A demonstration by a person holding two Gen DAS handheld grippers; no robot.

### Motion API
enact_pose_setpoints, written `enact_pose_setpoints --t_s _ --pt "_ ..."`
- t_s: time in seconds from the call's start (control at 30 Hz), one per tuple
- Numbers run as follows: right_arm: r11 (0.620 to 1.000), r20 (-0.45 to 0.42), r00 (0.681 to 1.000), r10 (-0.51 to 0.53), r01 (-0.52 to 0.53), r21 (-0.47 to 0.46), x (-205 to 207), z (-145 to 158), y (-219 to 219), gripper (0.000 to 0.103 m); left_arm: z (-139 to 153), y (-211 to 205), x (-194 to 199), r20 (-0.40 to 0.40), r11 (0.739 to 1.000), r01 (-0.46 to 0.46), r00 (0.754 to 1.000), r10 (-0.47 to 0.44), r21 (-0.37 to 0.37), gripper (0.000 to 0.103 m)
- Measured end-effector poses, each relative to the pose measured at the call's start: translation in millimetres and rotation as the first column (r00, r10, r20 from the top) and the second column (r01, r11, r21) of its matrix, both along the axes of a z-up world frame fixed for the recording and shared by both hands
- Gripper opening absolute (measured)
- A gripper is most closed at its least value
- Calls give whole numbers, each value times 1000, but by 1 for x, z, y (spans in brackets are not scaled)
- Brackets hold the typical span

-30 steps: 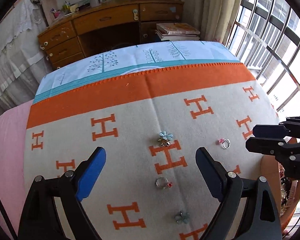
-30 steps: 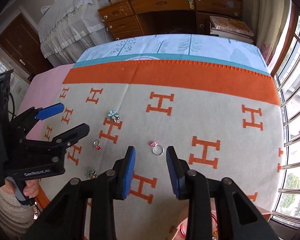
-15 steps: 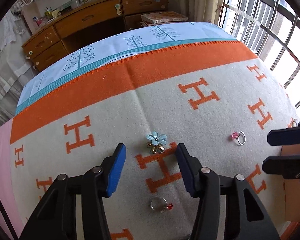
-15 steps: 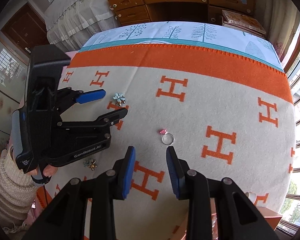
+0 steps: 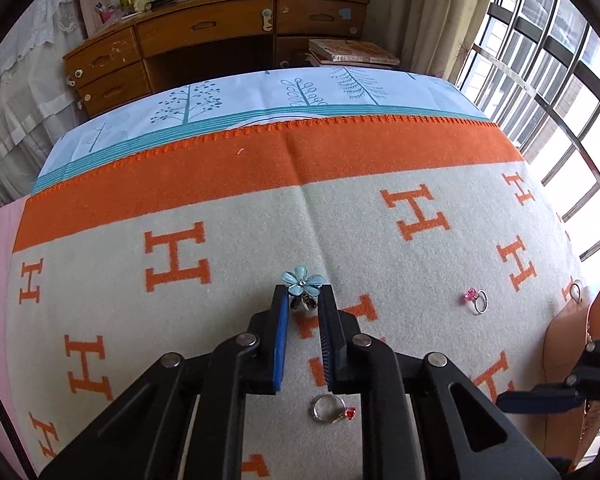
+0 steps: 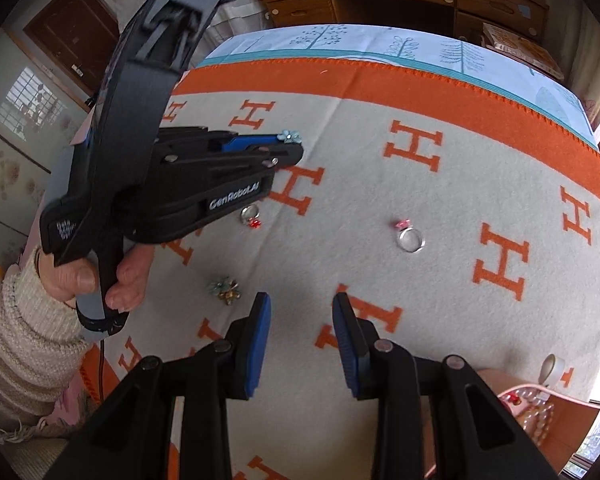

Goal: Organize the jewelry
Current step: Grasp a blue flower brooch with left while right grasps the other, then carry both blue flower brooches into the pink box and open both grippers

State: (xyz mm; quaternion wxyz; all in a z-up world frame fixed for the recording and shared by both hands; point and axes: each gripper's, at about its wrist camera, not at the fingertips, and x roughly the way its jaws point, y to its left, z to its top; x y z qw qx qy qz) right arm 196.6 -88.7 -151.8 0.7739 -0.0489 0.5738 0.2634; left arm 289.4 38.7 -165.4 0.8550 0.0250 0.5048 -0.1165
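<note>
Left tongs now pinch enamel flower ring; right tongs gape.

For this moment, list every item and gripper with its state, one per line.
Left hand-held gripper: shut on the blue flower ring.
Blue flower ring: pinched at fingertips.
Right hand-held gripper: open, holding nothing.
Silver ring with red stone: lying loose on the blanket.
Silver ring with pink stone: lying loose.
Pale flower brooch: lying loose.
</note>
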Motion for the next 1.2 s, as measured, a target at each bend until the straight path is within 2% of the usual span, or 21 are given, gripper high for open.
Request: enact_pose_setpoints --t_s 0.2,0.57,0.6,0.63,0.77,0.87,1.0,1.2 --pt "994 28 995 93 -91 -67 -15 -13 39 33 22 27 -29 30 998 -51 998 52 -36 12" --pt "983 125 985 119 -100 -153 -24 -26 78 32 43 73 -81 55 992 -100 993 104 -75 12" --pt "982 141 983 117 -94 -163 -25 -26 79 30 45 75 -84 55 992 -99 993 104 -80 12" --pt "981 156 981 115 -87 -174 -26 -27 80 19 46 76 -87 55 992 -97 993 102 -85 12" --pt "985 162 982 93 -67 -160 -30 -24 80 19 55 75 -99 68 992 -83 994 89 -92 12" --pt "991 187 980 63 -39 -130 -37 -10 69 19 67 68 -111 85 994 -57 994 65 -90 12" --pt "998 246 969 -2 18 -62 -50 26 38 19 90 49 -130 123 997 -6 992 16 -79 12" --pt "994 372 922 -109 109 22 -84 90 -28 19 133 5 -157 195 990 101 977 -81 -96 12"
